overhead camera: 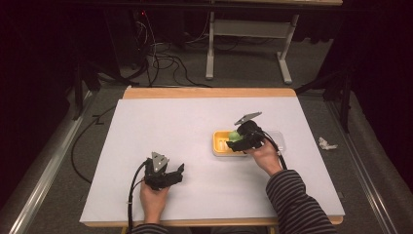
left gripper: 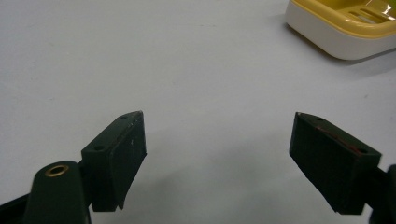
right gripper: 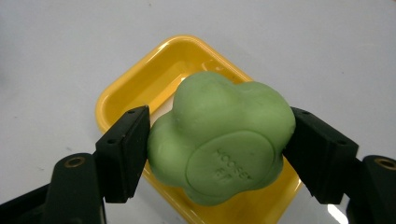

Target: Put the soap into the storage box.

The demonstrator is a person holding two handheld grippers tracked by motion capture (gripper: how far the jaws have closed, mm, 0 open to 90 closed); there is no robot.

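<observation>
The right gripper (right gripper: 217,154) clamps a green soap (right gripper: 222,142), one jaw pressed on each flank, and holds it directly over the yellow dish (right gripper: 140,84). From the right gripper view the soap looks lifted clear of the dish floor rather than resting on it, though the contact underneath is hidden. The side grip suits the job: it leaves the soap's flat stamped face free and keeps the jaws outside the lobes, so the bar can go down into the tray without the jaws catching the rim. In the high view the dish (overhead camera: 220,144) sits right of the table's middle, with a clear piece, seemingly a lid (overhead camera: 277,139), just beside it on the far side of the hand. The left gripper (overhead camera: 164,174) rests near the front edge, well apart from the dish; its jaws stand wide with nothing between them, and the left gripper view shows bare white table (left gripper: 140,56) ahead and the dish's corner (left gripper: 343,32) off to one side. Nothing lies between soap and dish; the only hazard I judge is the soap slipping, being smooth and rounded.
</observation>
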